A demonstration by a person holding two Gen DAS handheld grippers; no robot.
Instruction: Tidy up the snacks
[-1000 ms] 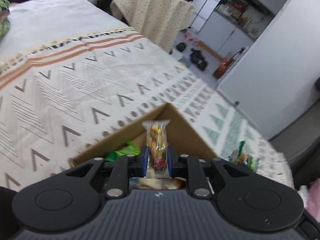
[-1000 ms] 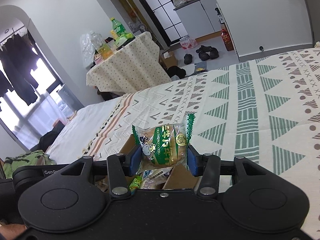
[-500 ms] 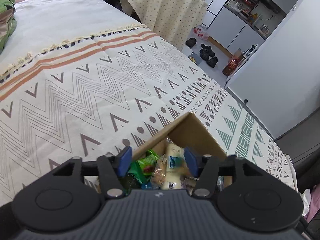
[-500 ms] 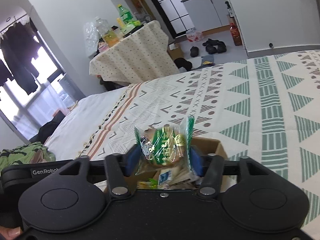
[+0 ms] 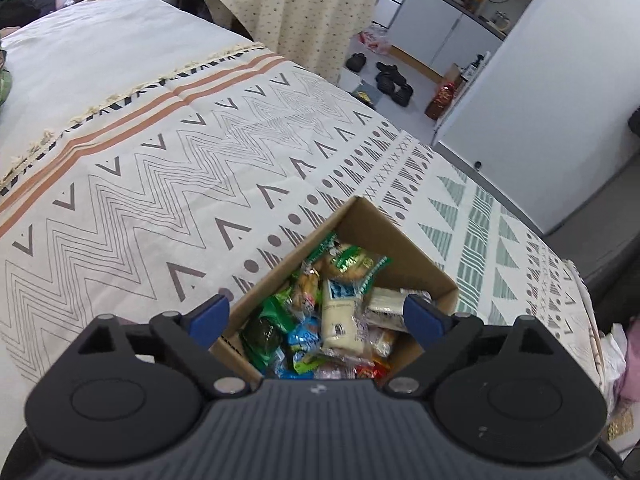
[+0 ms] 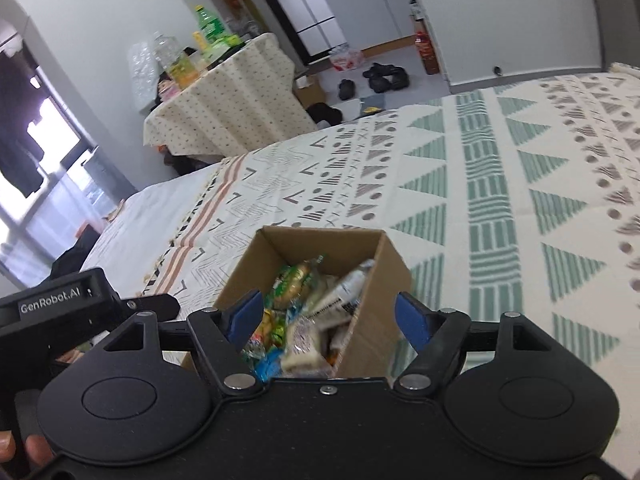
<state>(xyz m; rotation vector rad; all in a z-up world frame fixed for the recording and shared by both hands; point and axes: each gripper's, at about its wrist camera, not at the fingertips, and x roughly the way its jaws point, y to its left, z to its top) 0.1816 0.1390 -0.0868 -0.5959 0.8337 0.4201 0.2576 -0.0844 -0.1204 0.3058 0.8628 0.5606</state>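
— Grippers?
— Left gripper [image 5: 316, 314] wide apart, empty; right gripper [image 6: 328, 314] likewise.
— Snacks [image 5: 324, 312]?
— Piled in the box [image 5: 404, 246] on the bed [image 5: 160, 168], below and between both pairs of fingers, untouched by either.

Home, studio-flat type. Bed with patterned blanket [image 5: 240, 152] fills the lower frame; cloth-draped table [image 6: 224, 108] with drink bottles [image 6: 208, 24] upper left; kitchen cabinets [image 5: 436, 36] at top; shoes [image 6: 384, 76] on the floor, top centre.
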